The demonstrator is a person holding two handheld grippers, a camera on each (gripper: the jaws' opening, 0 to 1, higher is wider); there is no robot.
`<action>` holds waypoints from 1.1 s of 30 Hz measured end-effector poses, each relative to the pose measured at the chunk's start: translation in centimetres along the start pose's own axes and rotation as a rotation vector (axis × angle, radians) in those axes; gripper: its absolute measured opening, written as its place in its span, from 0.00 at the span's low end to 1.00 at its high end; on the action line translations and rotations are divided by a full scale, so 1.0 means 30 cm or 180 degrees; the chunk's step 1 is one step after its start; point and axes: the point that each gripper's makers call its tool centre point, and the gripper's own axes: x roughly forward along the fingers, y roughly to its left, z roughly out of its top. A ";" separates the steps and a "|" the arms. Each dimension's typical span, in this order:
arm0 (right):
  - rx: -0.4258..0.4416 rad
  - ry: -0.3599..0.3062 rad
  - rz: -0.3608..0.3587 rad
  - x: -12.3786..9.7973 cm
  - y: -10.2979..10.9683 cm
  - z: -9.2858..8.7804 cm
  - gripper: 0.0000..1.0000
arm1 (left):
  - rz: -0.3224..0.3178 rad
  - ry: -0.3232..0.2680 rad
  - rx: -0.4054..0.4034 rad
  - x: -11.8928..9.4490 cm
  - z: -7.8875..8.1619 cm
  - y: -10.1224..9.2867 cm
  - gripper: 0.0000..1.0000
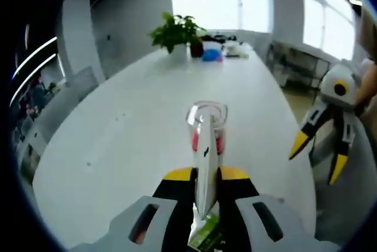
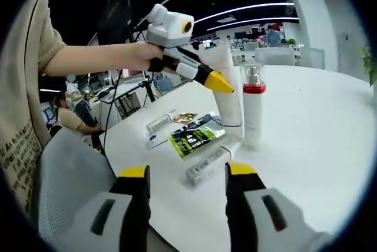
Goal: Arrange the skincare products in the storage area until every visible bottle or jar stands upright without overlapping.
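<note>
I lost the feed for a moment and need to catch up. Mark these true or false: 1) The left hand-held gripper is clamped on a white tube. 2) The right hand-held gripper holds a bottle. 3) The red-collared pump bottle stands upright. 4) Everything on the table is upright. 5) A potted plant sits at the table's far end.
1) True: the left hand-held gripper is shut on the white tube.
2) False: the right hand-held gripper is open and holds nothing.
3) True: the pump bottle stands upright on the table.
4) False: a small tube and a green packet lie flat.
5) True: the plant is there.
</note>
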 end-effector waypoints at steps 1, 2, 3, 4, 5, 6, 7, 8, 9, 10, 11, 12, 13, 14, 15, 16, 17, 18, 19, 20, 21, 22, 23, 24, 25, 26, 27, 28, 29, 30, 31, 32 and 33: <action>-0.0002 0.0000 -0.0002 0.001 0.000 0.000 0.53 | -0.0005 0.0010 0.0008 0.004 -0.002 -0.001 0.10; -0.0002 -0.0001 -0.0009 0.001 0.000 0.000 0.54 | -0.0016 0.0028 0.0014 0.009 -0.007 -0.002 0.10; -0.0005 0.0000 -0.0015 0.001 -0.001 0.000 0.56 | -0.0018 0.0036 0.0015 0.012 -0.010 -0.003 0.10; -0.0004 -0.0002 -0.0026 0.002 -0.003 0.000 0.57 | -0.0026 0.0047 0.0006 0.016 -0.013 -0.003 0.10; -0.0001 -0.0006 -0.0037 0.001 -0.005 0.001 0.59 | -0.0037 0.0055 0.0002 0.020 -0.019 -0.003 0.10; -0.0001 -0.0014 -0.0057 0.000 -0.008 0.002 0.60 | -0.0055 0.0069 -0.0005 0.026 -0.027 -0.003 0.10; 0.0001 -0.0022 -0.0075 -0.001 -0.012 0.003 0.61 | -0.0059 0.0023 0.0009 0.031 -0.018 -0.004 0.10; 0.0008 -0.0036 -0.0102 -0.002 -0.017 0.005 0.63 | -0.0054 0.0051 -0.0001 0.037 -0.020 -0.004 0.10; 0.0013 -0.0047 -0.0121 -0.003 -0.021 0.007 0.65 | -0.0057 0.0053 0.0008 0.034 -0.018 -0.005 0.10; 0.0020 -0.0051 -0.0152 -0.004 -0.028 0.006 0.67 | -0.0057 0.0052 0.0011 0.034 -0.017 -0.005 0.10; 0.0015 -0.0053 -0.0180 -0.005 -0.034 0.006 0.70 | -0.0056 0.0049 0.0018 0.034 -0.014 -0.006 0.10; 0.0013 -0.0059 -0.0204 -0.006 -0.039 0.007 0.72 | -0.0057 0.0045 0.0019 0.035 -0.014 -0.006 0.10; 0.0019 -0.0070 -0.0255 -0.008 -0.049 0.009 0.75 | -0.0057 0.0040 0.0012 0.036 -0.012 -0.006 0.10; 0.0018 -0.0084 -0.0289 -0.009 -0.057 0.011 0.79 | -0.0052 0.0036 0.0009 0.037 -0.012 -0.005 0.10; 0.0034 -0.0102 -0.0335 -0.012 -0.066 0.013 0.82 | -0.0050 0.0030 0.0007 0.037 -0.010 -0.006 0.10; 0.0048 -0.0111 -0.0369 -0.014 -0.076 0.012 0.85 | -0.0053 0.0026 0.0004 0.037 -0.010 -0.006 0.11; 0.0060 -0.0117 -0.0416 -0.018 -0.088 0.011 0.87 | -0.0056 0.0024 0.0005 0.037 -0.010 -0.005 0.11; 0.0065 -0.0123 -0.0448 -0.021 -0.096 0.010 0.89 | -0.0054 0.0021 0.0014 0.038 -0.011 -0.003 0.11; 0.0076 -0.0131 -0.0491 -0.024 -0.106 0.010 0.91 | -0.0062 0.0020 0.0026 0.037 -0.010 -0.004 0.11; 0.0081 -0.0135 -0.0511 -0.026 -0.111 0.009 0.94 | -0.0081 0.0018 0.0045 0.037 -0.010 -0.007 0.11; 0.0092 -0.0147 -0.0552 -0.029 -0.121 0.010 0.95 | -0.0085 0.0018 0.0072 0.036 -0.009 -0.009 0.11; 0.0098 -0.0156 -0.0574 -0.031 -0.126 0.010 0.97 | -0.0083 0.0020 0.0078 0.036 -0.009 -0.010 0.11; 0.0104 -0.0164 -0.0604 -0.034 -0.133 0.010 0.99 | -0.0083 0.0021 0.0085 0.036 -0.009 -0.011 0.11; 0.0113 -0.0168 -0.0636 -0.036 -0.141 0.010 0.99 | -0.0089 0.0020 0.0103 0.034 -0.008 -0.013 0.12; 0.0120 -0.0169 -0.0644 -0.038 -0.144 0.008 0.99 | -0.0092 0.0018 0.0105 0.033 -0.008 -0.015 0.12; 0.0145 -0.0187 -0.0656 -0.041 -0.147 0.009 0.99 | -0.0098 0.0016 0.0110 0.032 -0.007 -0.017 0.12; 0.0160 -0.0197 -0.0666 -0.042 -0.149 0.010 0.99 | -0.0099 0.0017 0.0117 0.030 -0.006 -0.019 0.12; 0.0160 -0.0201 -0.0684 -0.043 -0.153 0.011 0.99 | -0.0100 0.0017 0.0131 0.029 -0.006 -0.021 0.12; 0.0160 -0.0204 -0.0697 -0.045 -0.155 0.011 0.99 | -0.0104 0.0018 0.0137 0.028 -0.005 -0.023 0.12; 0.0162 -0.0207 -0.0707 -0.046 -0.157 0.011 0.99 | -0.0106 0.0022 0.0142 0.027 -0.005 -0.025 0.12; 0.0166 -0.0211 -0.0719 -0.047 -0.159 0.012 0.99 | -0.0102 0.0025 0.0146 0.025 -0.004 -0.026 0.13; 0.0168 -0.0215 -0.0728 -0.048 -0.161 0.012 0.99 | -0.0101 0.0030 0.0153 0.024 -0.004 -0.028 0.13; 0.0169 -0.0216 -0.0731 -0.048 -0.161 0.012 0.99 | -0.0102 0.0031 0.0152 0.023 -0.003 -0.029 0.13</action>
